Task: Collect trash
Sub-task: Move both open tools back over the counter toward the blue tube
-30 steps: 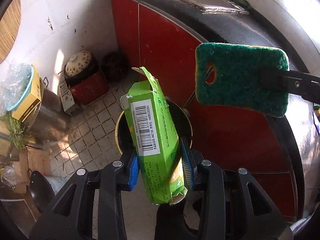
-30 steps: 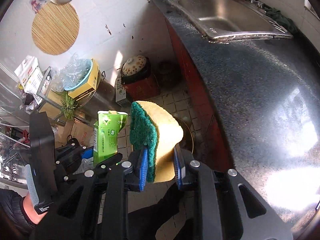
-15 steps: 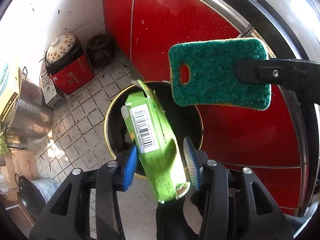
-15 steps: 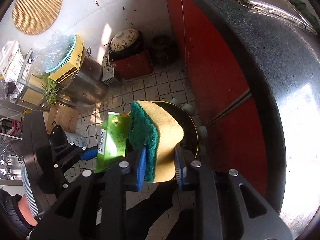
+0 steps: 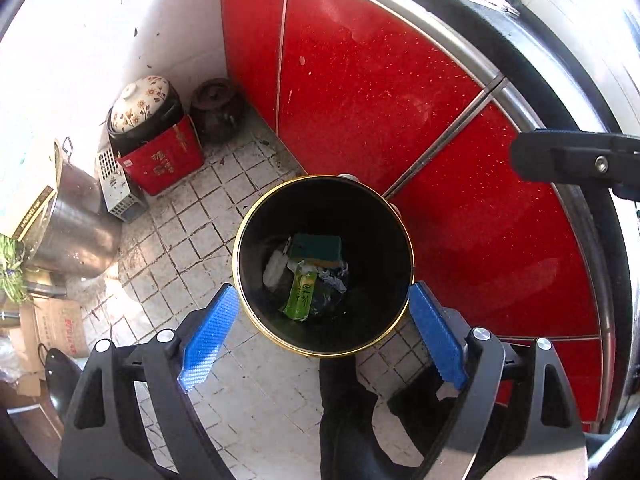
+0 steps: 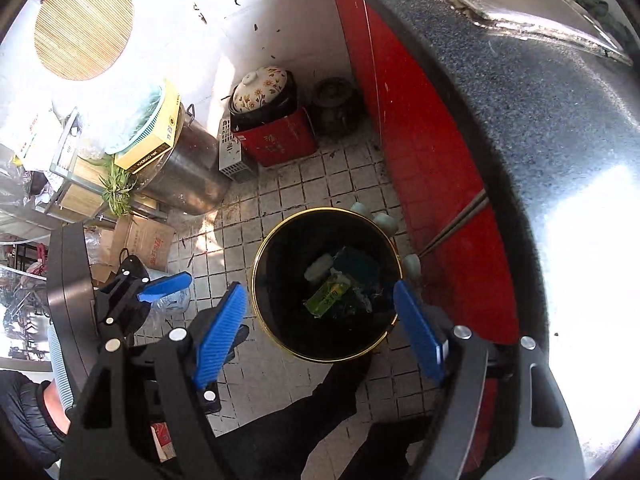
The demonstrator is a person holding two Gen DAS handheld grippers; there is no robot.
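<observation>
A black trash bin with a gold rim (image 5: 410,256) (image 6: 256,264) stands on the tiled floor by the red cabinet. Inside it lie the green carton (image 5: 301,296) (image 6: 326,294) and the green-and-yellow sponge (image 5: 318,250) (image 6: 358,266) among other scraps. My left gripper (image 5: 322,332) is open and empty, directly above the bin. My right gripper (image 6: 320,330) is also open and empty above the bin; one of its fingers (image 5: 560,160) shows at the right of the left wrist view.
Red cabinet doors (image 5: 380,92) and the dark countertop (image 6: 540,120) lie to the right. A floral-lidded pot (image 5: 138,104) on a red box (image 5: 164,160), a dark jar (image 5: 216,108), a steel stockpot (image 5: 76,216) and cardboard boxes (image 6: 148,242) crowd the left.
Both grippers opened. The green carton and the sponge dropped from them into the bin. Both grippers now hang empty over it.
</observation>
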